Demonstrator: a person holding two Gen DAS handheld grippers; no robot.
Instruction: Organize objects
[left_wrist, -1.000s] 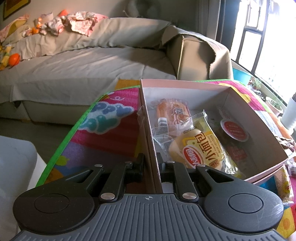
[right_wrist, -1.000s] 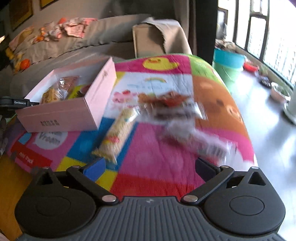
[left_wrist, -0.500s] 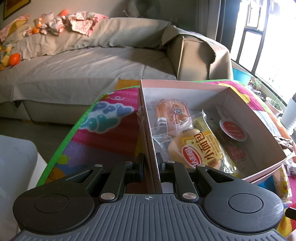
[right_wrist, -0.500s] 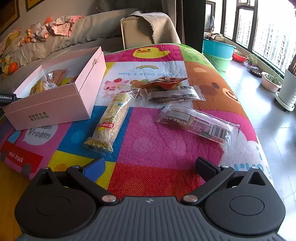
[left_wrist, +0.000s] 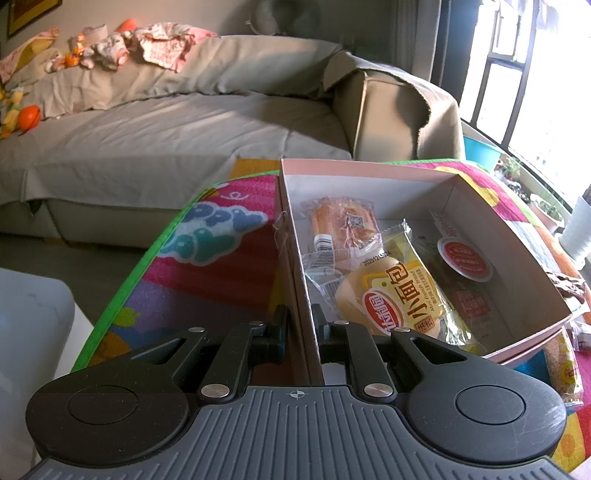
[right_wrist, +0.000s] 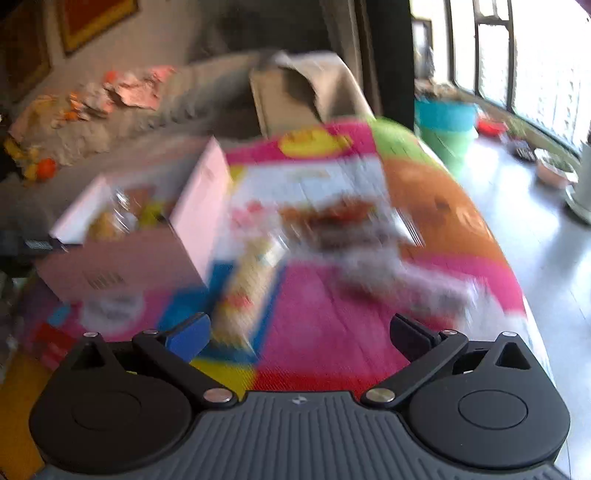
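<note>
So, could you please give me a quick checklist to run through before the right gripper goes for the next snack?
1. Left gripper clamped on the pink box wall: ok.
2. Right gripper open and empty: ok.
3. Room left in the box beside the bread packet: ok.
4. Long snack bar lies loose on the mat, beside the box: ok.
5. Right wrist view sharp enough to aim: not ok, blurred.
6. Exact outline of the other packets: cannot tell.
</note>
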